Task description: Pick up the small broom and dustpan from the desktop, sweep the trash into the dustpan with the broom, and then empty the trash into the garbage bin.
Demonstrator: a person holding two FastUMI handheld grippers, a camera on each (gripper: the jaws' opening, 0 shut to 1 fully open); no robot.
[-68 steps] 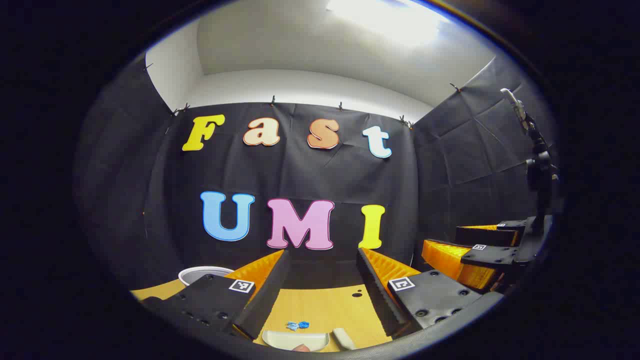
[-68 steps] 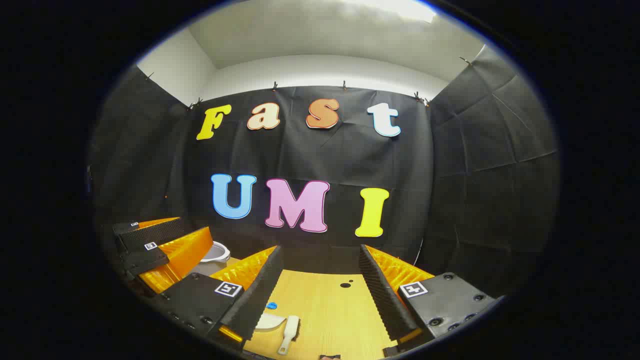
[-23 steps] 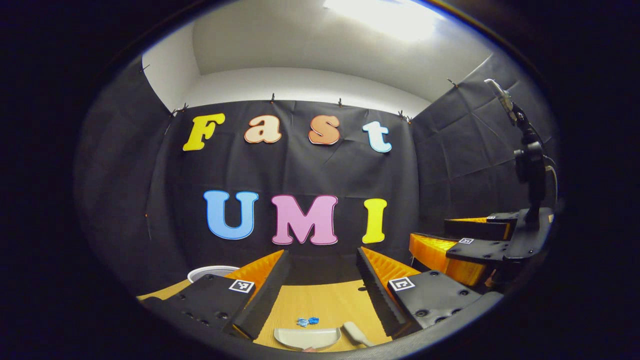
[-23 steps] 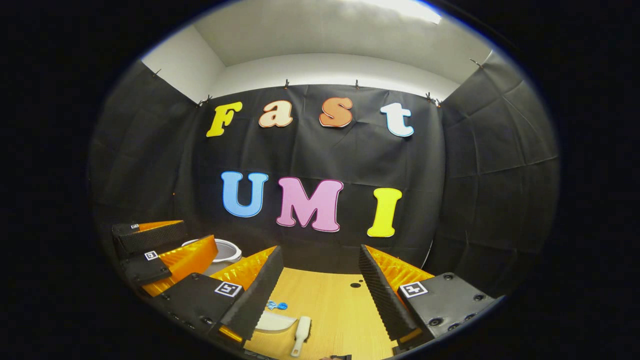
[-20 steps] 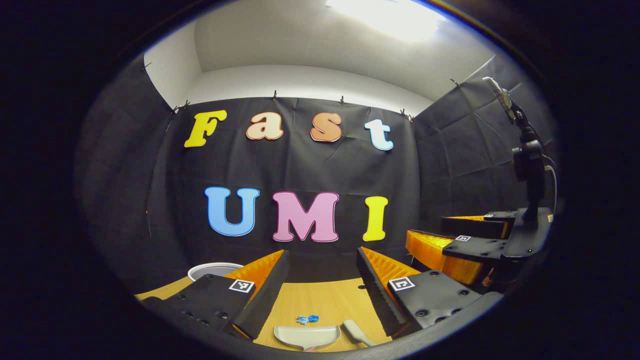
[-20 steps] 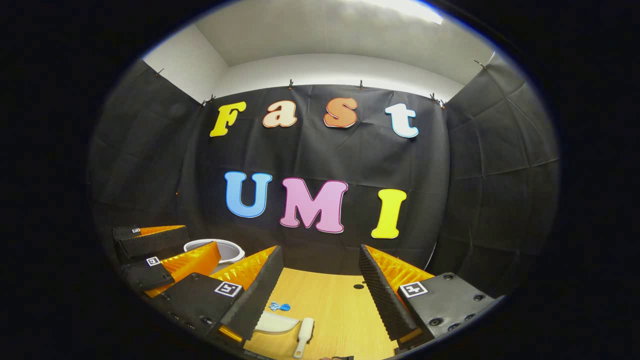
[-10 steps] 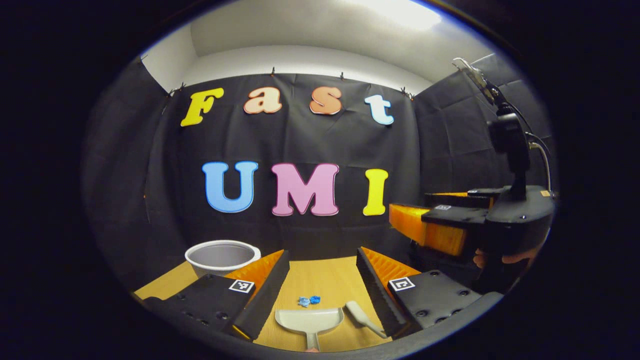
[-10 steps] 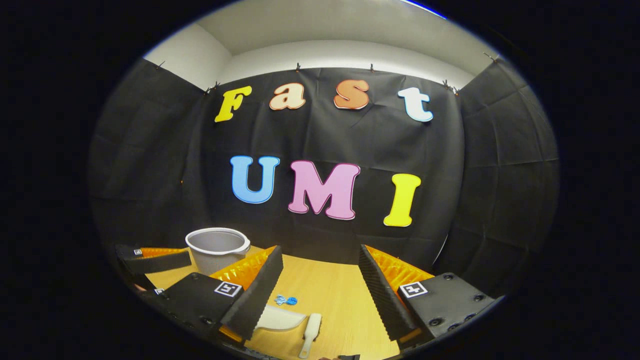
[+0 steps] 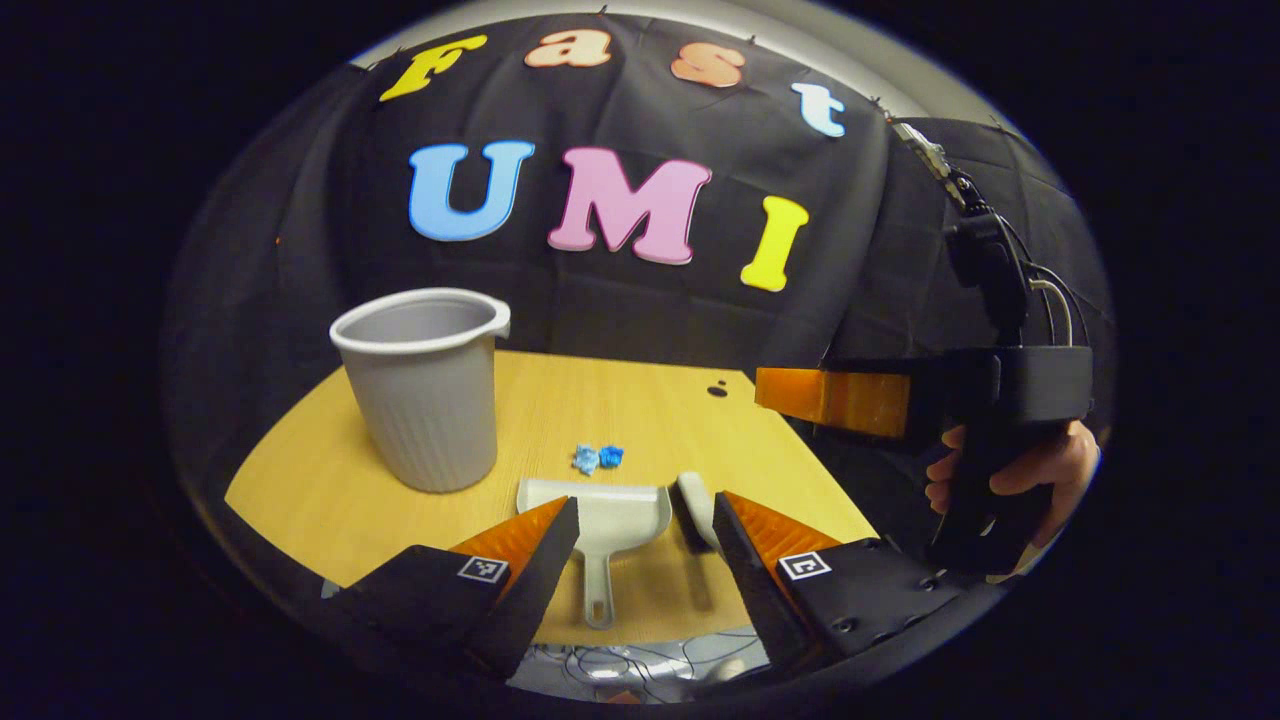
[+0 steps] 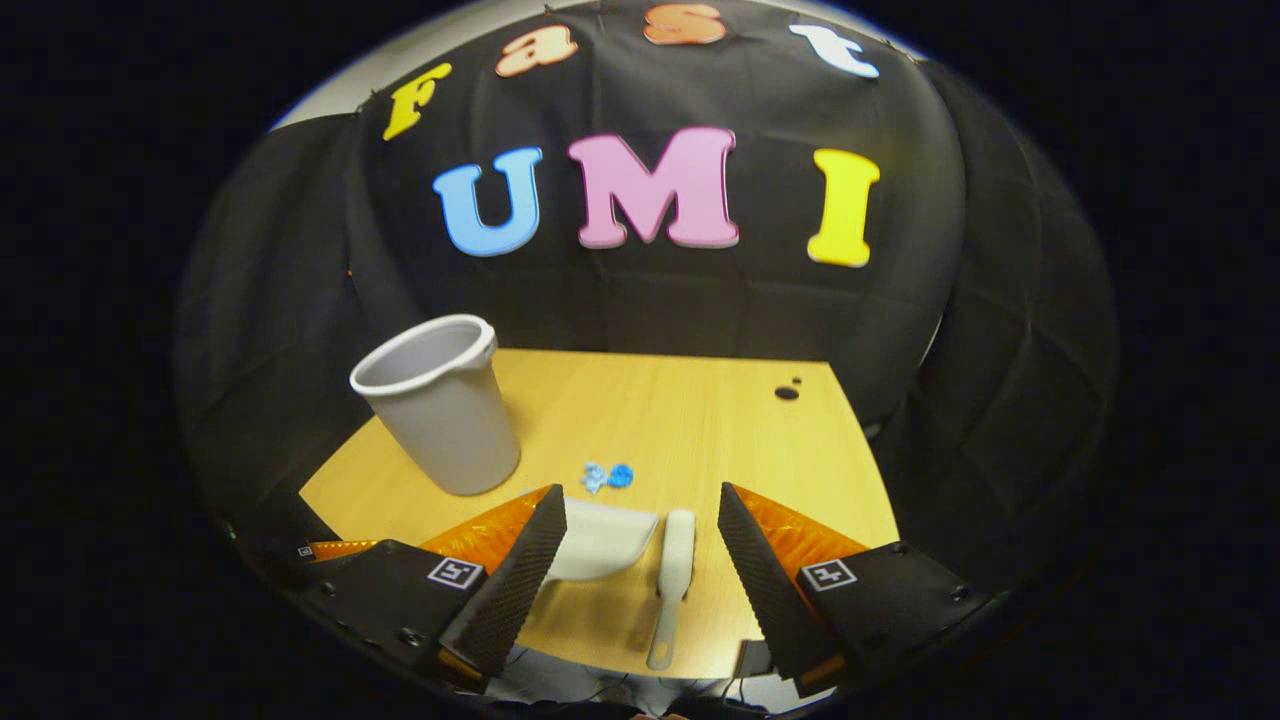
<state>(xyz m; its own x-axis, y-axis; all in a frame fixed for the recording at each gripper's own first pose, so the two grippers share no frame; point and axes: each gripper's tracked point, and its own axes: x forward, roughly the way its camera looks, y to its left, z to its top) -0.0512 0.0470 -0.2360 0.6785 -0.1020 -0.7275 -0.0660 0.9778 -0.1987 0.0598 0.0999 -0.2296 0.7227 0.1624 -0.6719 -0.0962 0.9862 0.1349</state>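
A pale dustpan [image 9: 612, 515] lies near the front edge of the wooden table [image 9: 300, 480], handle toward me. The small pale broom [image 9: 692, 497] lies just to its right. Blue trash scraps [image 9: 597, 457] sit just beyond the pan's mouth. My left gripper [image 9: 644, 505] is open above the dustpan and holds nothing. In the right gripper view, my right gripper [image 10: 640, 495] is open above the broom [image 10: 672, 570] and the dustpan [image 10: 600, 540], with the scraps [image 10: 607, 475] beyond. In the left gripper view, a hand [image 9: 1000, 470] holds the right gripper [image 9: 830, 400] out at the right.
A grey ribbed garbage bin [image 9: 420, 385] stands upright at the table's left, also seen in the right gripper view [image 10: 440, 405]. A small dark hole [image 10: 787, 393] marks the far right of the tabletop. Cables [image 9: 640, 665] hang below the front edge. The left gripper [image 10: 320, 548] shows low left.
Both grippers have tipped down toward the table; the bin, dustpan, broom and scraps now sit higher and fuller in both views. Both stay open and empty.
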